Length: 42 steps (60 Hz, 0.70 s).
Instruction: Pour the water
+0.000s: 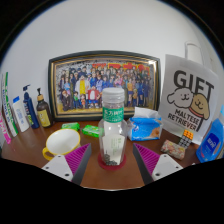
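A clear plastic bottle [113, 122] with a grey cap and a green label stands upright on the brown table [110, 180]. It sits between the fingers of my gripper [112, 152], near their tips. The magenta pads [76, 158] flank it left and right, with a narrow gap showing on each side. The gripper is open and the bottle rests on the table by itself. A yellow cup-like bowl [62, 142] lies just left of the left finger.
A framed group photo [105, 83] leans at the back wall. A white gift bag [190, 100] stands right, with a blue pack [146, 125], a snack [178, 148] and a blue box [211, 141] near it. Several bottles [28, 108] line the left; a green item [91, 130] lies behind.
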{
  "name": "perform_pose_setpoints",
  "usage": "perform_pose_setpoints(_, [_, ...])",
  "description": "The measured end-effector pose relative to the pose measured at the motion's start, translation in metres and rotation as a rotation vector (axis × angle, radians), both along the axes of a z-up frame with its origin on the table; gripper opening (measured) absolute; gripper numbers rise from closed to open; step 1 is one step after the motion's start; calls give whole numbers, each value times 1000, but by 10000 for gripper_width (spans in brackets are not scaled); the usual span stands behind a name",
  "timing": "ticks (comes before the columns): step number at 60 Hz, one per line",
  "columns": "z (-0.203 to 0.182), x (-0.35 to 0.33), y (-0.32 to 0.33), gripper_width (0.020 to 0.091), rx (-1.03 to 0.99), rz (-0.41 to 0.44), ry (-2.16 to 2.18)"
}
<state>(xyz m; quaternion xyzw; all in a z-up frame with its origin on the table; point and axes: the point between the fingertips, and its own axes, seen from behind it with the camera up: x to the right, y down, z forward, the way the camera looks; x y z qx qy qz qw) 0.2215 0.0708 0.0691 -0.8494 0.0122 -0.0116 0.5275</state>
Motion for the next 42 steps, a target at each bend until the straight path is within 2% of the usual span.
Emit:
perform_pose_setpoints(10, [29, -16, -72, 855, -53, -21, -37])
perform_pose_setpoints(28, [109, -87, -253, 853, -158, -40, -67])
perform_pose_setpoints(42, [160, -133, -341, 854, -166, -45, -68])
